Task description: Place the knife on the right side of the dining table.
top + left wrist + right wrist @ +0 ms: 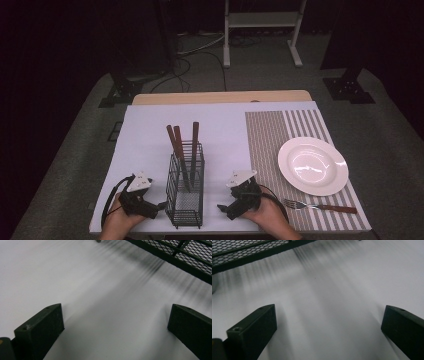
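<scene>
Black wire caddy (185, 192) stands upright on the white sheet (150, 130), near the front edge of the desk (220, 96), between the two grippers. Three brown-handled utensils (181, 142) stand in it, handles up, leaning slightly; what their lower ends are can't be told through the mesh.

Left gripper (159, 205) rests low on the sheet just left of the caddy's base, held by the person's left hand (117, 225), jaws pointing toward the caddy. In the left gripper view its jaws (115, 327) stand wide apart, nothing between them but white sheet, caddy mesh (185, 252) at upper right, apart from the jaws.

Right gripper (223, 208) sits just right of the caddy, in the right hand (270, 217), jaws aimed at the caddy. In the right gripper view the jaws (328, 327) are wide, empty, caddy mesh (244, 250) at upper left, not touching.

Further right: striped placemat (265, 140) with a white plate (313, 165) on it. A fork (320, 206) with a brown handle lies on the mat just in front of the plate, close to the right hand.
</scene>
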A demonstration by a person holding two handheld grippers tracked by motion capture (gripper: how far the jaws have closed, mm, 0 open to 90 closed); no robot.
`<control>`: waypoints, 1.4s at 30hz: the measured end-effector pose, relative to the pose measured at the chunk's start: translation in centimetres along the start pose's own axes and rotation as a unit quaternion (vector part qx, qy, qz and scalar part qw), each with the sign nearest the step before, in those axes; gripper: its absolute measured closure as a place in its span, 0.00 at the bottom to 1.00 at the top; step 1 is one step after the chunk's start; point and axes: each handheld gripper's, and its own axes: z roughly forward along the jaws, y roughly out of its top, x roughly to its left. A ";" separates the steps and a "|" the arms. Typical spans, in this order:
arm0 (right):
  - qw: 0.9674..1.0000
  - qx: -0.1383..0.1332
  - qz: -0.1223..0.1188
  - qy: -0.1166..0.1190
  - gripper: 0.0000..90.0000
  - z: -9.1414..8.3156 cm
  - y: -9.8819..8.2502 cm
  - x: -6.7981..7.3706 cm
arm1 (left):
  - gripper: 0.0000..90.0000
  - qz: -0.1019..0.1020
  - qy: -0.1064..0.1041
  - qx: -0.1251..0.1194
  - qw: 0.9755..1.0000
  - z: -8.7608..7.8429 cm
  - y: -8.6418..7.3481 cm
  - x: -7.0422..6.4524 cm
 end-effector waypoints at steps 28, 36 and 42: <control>0.998 -0.019 0.050 0.015 0.31 -1.9 2.3 -2.1 | 0.00 0.002 0.000 0.001 1.000 0.0 0.0 0.0; 0.998 -0.041 0.053 0.016 0.34 -3.0 3.8 -2.7 | 0.00 0.000 0.000 0.001 1.000 0.0 0.0 0.0; 0.997 -0.060 0.054 0.018 0.34 -3.8 5.0 -3.4 | 0.00 0.000 -0.001 0.000 1.000 0.0 0.0 0.0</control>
